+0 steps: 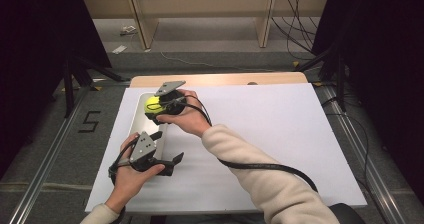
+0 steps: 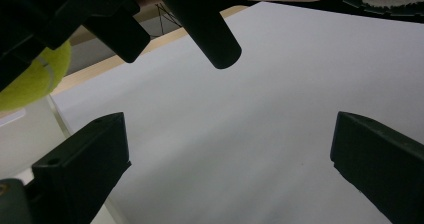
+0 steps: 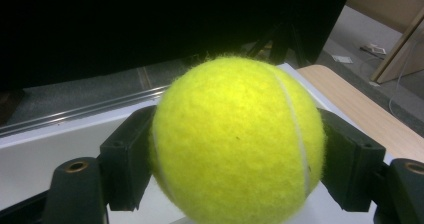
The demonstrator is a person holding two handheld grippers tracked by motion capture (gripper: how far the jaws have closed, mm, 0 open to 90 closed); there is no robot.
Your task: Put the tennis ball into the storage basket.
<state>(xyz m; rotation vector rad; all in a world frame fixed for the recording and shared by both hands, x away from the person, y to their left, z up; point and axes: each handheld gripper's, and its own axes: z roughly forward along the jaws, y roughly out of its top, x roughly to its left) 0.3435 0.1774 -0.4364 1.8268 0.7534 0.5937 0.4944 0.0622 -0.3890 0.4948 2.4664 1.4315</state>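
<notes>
One tennis ball [image 1: 151,104] pinched in right gripper [image 1: 159,105], over far end of tray [image 1: 136,115]; grasp done, placing left. Left gripper view: left gripper [image 2: 227,169] spread, empty, beside tray. Right gripper view: jaws clamp ball's sides.

The person wears a cream fleece top with long, soft sleeves [image 1: 260,176] ending in plain cuffs at both wrists. Each hand carries a black two-fingered hand-held gripper: the left gripper [image 1: 170,161] and the right gripper [image 1: 155,106]. Both are topped by a grey three-cornered metal plate [image 1: 142,145] dotted with small holes. A thick black cable [image 1: 265,167] trails from the right one. The blocky matt black fingers [image 3: 125,166] have round brass-rimmed screw holes behind them.
</notes>
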